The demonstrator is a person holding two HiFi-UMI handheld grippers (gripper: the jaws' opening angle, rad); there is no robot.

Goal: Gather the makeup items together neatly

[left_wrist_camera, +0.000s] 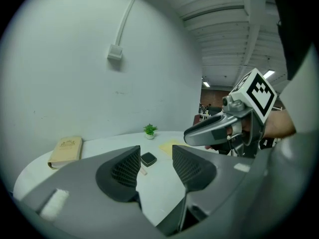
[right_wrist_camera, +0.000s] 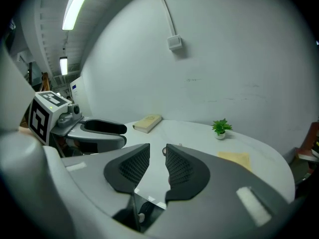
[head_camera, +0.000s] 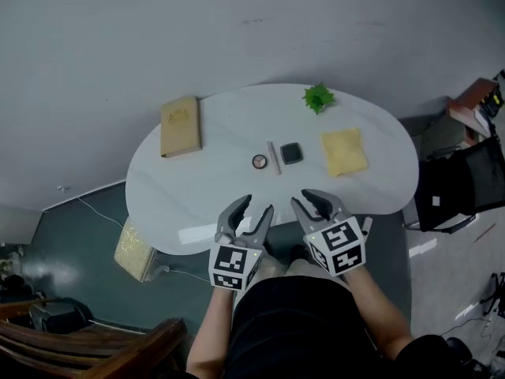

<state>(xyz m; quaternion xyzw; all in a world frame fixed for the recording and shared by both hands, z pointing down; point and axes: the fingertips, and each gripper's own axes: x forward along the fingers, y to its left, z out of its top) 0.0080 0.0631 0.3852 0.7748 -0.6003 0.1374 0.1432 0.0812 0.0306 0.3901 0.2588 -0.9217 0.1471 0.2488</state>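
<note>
Three makeup items lie in a row mid-table: a small round compact (head_camera: 259, 162), a thin stick (head_camera: 274, 158) and a black square compact (head_camera: 291, 153). Both grippers hover at the near edge of the white oval table (head_camera: 197, 212), short of the items. My left gripper (head_camera: 257, 204) is open with nothing between its jaws. In the left gripper view the black compact (left_wrist_camera: 148, 159) shows beyond the left gripper (left_wrist_camera: 156, 166). My right gripper (head_camera: 306, 198) stands open with a narrow, empty gap. In the right gripper view the round compact (right_wrist_camera: 164, 151) peeks through the right gripper (right_wrist_camera: 158, 166).
A tan book (head_camera: 181, 125) lies at the table's left. A small green plant (head_camera: 318, 97) stands at the far edge, and a yellow cloth (head_camera: 344, 151) lies right of the makeup. A yellow bag (head_camera: 134, 249) sits on the floor at the left, and a black chair (head_camera: 461, 184) stands at the right.
</note>
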